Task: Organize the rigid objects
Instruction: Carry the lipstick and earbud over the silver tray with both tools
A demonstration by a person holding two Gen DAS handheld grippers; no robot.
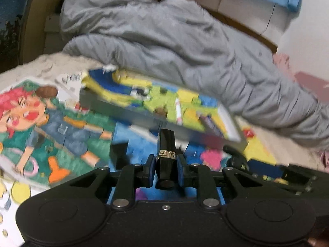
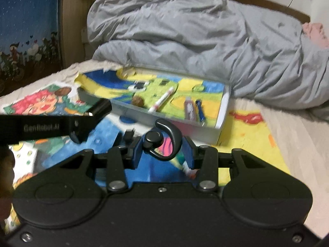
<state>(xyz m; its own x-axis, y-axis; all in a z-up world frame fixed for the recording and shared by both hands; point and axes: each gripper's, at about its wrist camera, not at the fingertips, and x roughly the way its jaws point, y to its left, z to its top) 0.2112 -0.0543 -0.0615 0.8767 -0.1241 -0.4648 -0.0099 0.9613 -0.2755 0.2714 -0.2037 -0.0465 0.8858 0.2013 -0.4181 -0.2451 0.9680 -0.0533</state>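
Count taken from my two wrist views. One shallow white tray (image 2: 223,111) on the bed. Inside it: one white marker with a pink cap (image 2: 161,101), one small brown round item (image 2: 137,100), one pale tube (image 2: 189,110), one blue pen (image 2: 200,111); four loose items in all. One black lipstick tube with a gold band (image 1: 167,154). One black ear-hook earpiece (image 2: 162,143). One grey duvet (image 2: 195,37). Colourful drawings under the tray: at least two; exact number cannot be told.
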